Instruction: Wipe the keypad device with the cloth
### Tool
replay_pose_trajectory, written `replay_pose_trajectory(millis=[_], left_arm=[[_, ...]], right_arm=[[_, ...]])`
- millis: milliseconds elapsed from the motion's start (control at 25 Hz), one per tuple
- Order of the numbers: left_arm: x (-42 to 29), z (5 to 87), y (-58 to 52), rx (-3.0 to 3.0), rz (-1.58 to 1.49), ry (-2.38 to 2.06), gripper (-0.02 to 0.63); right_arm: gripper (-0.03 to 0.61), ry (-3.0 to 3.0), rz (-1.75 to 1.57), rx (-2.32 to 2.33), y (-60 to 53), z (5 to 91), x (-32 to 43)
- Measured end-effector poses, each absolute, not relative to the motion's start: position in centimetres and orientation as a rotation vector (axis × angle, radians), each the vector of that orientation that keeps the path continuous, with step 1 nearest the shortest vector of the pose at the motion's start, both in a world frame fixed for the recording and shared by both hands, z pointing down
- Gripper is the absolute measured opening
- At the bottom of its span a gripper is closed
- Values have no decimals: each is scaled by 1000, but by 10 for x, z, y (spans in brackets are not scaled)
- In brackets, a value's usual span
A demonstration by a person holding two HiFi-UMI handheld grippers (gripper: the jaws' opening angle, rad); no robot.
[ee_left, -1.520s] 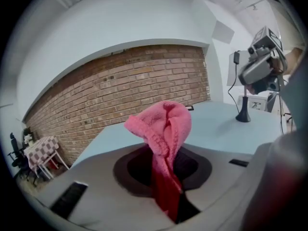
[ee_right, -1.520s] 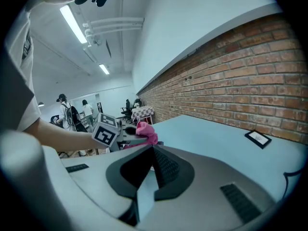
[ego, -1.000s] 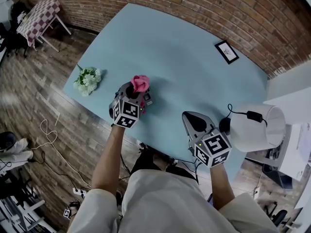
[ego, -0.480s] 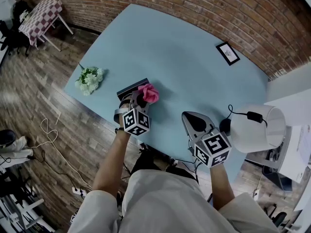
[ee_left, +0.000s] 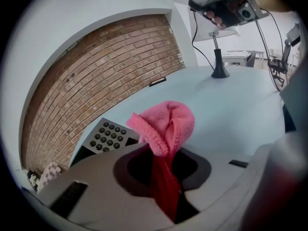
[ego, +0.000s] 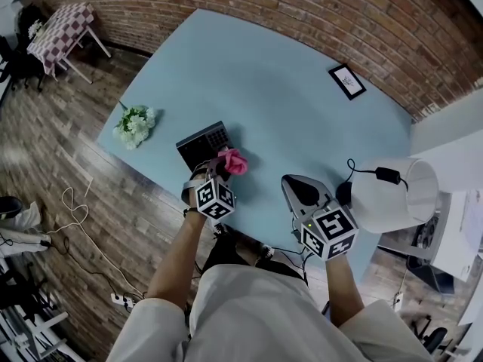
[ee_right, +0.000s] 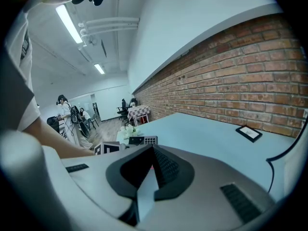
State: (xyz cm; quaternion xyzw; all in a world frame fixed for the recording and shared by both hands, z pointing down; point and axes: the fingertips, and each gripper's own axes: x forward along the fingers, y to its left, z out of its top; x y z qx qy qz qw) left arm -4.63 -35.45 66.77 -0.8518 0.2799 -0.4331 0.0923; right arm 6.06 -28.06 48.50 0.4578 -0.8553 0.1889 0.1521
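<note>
The dark keypad device (ego: 201, 142) lies near the table's front left edge, its grey keys (ee_left: 108, 135) at the right end. My left gripper (ego: 219, 170) hangs just right of the device, shut on a bunched pink cloth (ego: 232, 161). In the left gripper view the cloth (ee_left: 166, 124) sticks up out of the jaws, off the keypad. My right gripper (ego: 300, 184) hovers over the near table edge, shut and holding nothing. The right gripper view shows the device (ee_right: 143, 140) far off.
A white flower bunch (ego: 134, 123) lies at the table's left corner. A small framed picture (ego: 348, 80) sits at the back right. A white-shaded lamp (ego: 389, 194) with a black base (ego: 345, 194) and cable stands at the right. People stand across the room (ee_right: 67, 117).
My left gripper has carried the cloth off the device, rightward and toward me, so the keypad now shows. The right gripper has hardly moved.
</note>
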Motion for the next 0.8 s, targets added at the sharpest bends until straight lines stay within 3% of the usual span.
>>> replay_pose_trajectory(millis=[320,800], left_arm=[[-46,663,-325,-2694,-1305,902,100],[-78,557,-259,-2900,-757,1555,101]], right_arm=[[11,-2501,506,1315,-262,466,73],[11,-2639,425,1121,-227,442,78]])
